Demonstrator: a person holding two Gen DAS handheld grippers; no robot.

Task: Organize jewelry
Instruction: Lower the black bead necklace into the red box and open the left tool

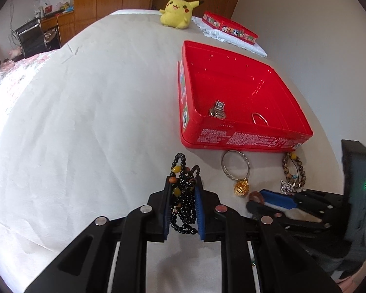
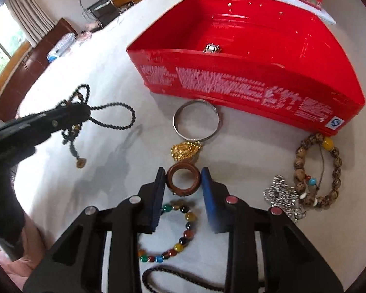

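Observation:
My left gripper [image 1: 184, 180] is shut on a black bead necklace [image 1: 183, 210], which hangs in loops between the blue pads, lifted off the white cloth. Seen from the right wrist, the same necklace [image 2: 114, 119] dangles from the left gripper [image 2: 85, 112]. My right gripper [image 2: 183, 173] is closed around a brown wooden ring [image 2: 183, 179] lying on the cloth, a pad touching each side. The open red tin [image 1: 246, 131] holds a metal link bracelet [image 1: 217, 109] and a thin ring [image 1: 259, 118].
In front of the tin lie a silver bangle [image 2: 195, 122], a gold pendant [image 2: 184, 151], a brown bead bracelet [image 2: 317, 171] and a silver charm [image 2: 280, 195]. A multicolour bead bracelet [image 2: 180, 234] and a dark cord [image 2: 173, 276] lie under my right gripper. Further back are the tin's lid [image 1: 229, 28] and a yellow plush [image 1: 177, 12].

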